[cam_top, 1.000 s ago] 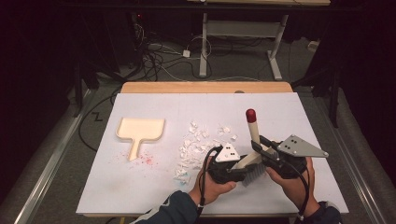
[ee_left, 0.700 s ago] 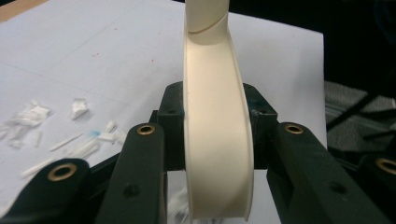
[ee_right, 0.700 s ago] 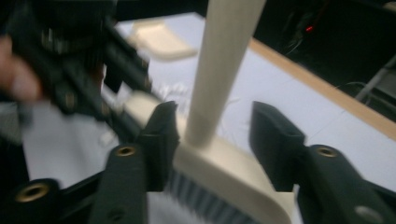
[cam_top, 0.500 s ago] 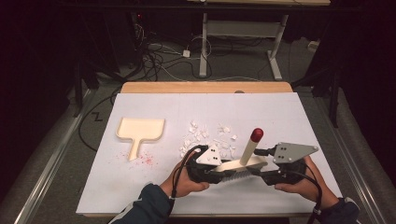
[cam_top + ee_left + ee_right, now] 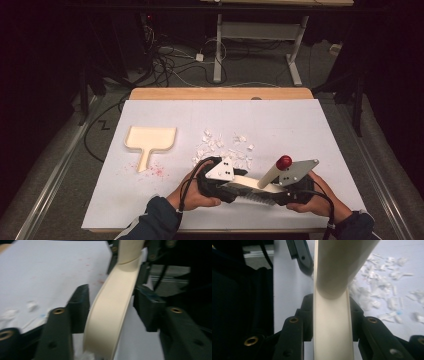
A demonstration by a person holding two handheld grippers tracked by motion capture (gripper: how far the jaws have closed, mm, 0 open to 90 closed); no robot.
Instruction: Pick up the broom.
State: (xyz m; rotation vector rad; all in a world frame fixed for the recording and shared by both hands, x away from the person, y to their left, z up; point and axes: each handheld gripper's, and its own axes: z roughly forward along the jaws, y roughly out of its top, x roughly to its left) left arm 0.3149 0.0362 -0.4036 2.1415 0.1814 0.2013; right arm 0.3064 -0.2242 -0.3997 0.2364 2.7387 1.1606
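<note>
A cream brush (image 5: 250,185) with a red-tipped handle (image 5: 283,162) hangs low over the table's front edge, between my two grippers. My left gripper (image 5: 238,189) comes at it from the left. In the left gripper view its jaws (image 5: 111,300) have just been opening and stand open, with the brush's back (image 5: 110,315) loose between them. My right gripper (image 5: 271,193) faces it from the right. Its jaws (image 5: 331,312) have just been closing, and their pads press both sides of the brush's back (image 5: 332,330).
A cream dustpan (image 5: 150,140) lies at the left on the white table sheet (image 5: 300,125), with red specks (image 5: 157,170) by its handle. Several white paper scraps (image 5: 222,147) are strewn just behind the grippers. Cables and a desk frame stand on the floor beyond.
The brush handle has tipped down and to the right, and its red tip has sunk. My left gripper has shifted left and its jaws have come apart. The right gripper has sunk a little.
</note>
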